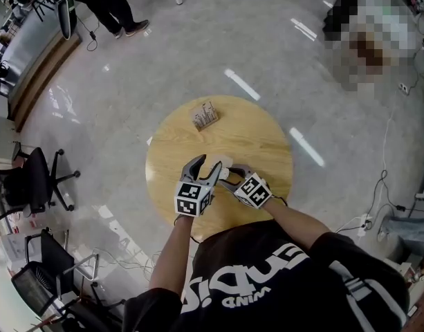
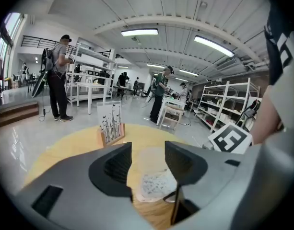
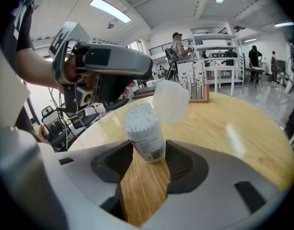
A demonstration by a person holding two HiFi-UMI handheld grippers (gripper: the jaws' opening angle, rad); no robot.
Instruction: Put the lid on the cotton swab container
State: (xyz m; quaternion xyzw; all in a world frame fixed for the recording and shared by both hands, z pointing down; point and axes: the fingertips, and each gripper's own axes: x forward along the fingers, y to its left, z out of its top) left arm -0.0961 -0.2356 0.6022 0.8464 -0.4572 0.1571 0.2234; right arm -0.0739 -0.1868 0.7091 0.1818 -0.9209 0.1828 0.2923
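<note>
On the round wooden table [image 1: 267, 140], an open cotton swab container [image 3: 146, 133] full of white swabs stands upright. My right gripper [image 3: 147, 153] is shut on its lower part, a pad against each side. A translucent lid [image 3: 170, 99] hangs tilted in the air just above and beyond the container's top. My left gripper [image 2: 148, 159] is shut on this lid [image 2: 151, 166], and the speckled swab tips show through it. In the head view both grippers meet near the table's front edge, left gripper [image 1: 206, 166] beside right gripper [image 1: 229, 178], with the lid [image 1: 217, 162] between them.
A wooden block holding printed cards [image 1: 205, 115] stands at the far side of the table. Office chairs [image 1: 32, 182] are on the floor to the left. Several people [image 2: 58, 75] and shelving racks [image 2: 223, 104] stand well beyond the table.
</note>
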